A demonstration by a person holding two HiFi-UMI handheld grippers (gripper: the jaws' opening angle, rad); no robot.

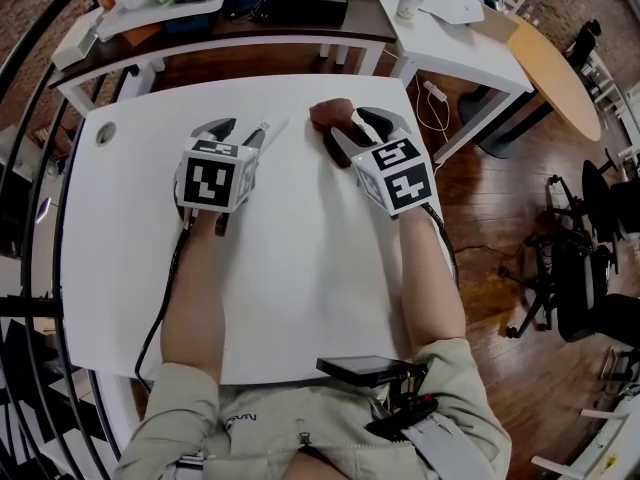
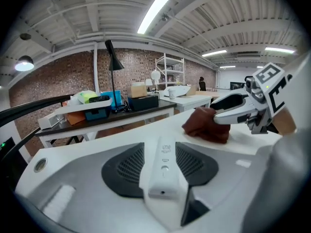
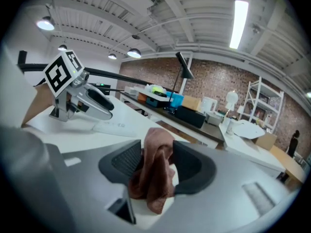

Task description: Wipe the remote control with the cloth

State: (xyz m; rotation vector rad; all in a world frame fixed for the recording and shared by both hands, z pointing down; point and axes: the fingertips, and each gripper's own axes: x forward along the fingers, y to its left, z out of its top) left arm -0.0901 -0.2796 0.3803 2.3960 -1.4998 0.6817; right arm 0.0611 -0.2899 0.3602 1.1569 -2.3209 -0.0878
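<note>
Left claw clamped on white remote control, print unreadable, right claw apart around brown cloth, white bench, brick wall behind

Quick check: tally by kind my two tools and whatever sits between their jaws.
White slim plastic remote control: 1
Brown crumpled cloth: 1
Handheld two-jaw tools, left tool and right tool: 2
Total: 4

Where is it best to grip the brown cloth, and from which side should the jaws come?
Probably the raised middle fold: the crumpled brown cloth stands bunched up between the open jaws of the right gripper, so approach from the person's side, angled downward.
</note>
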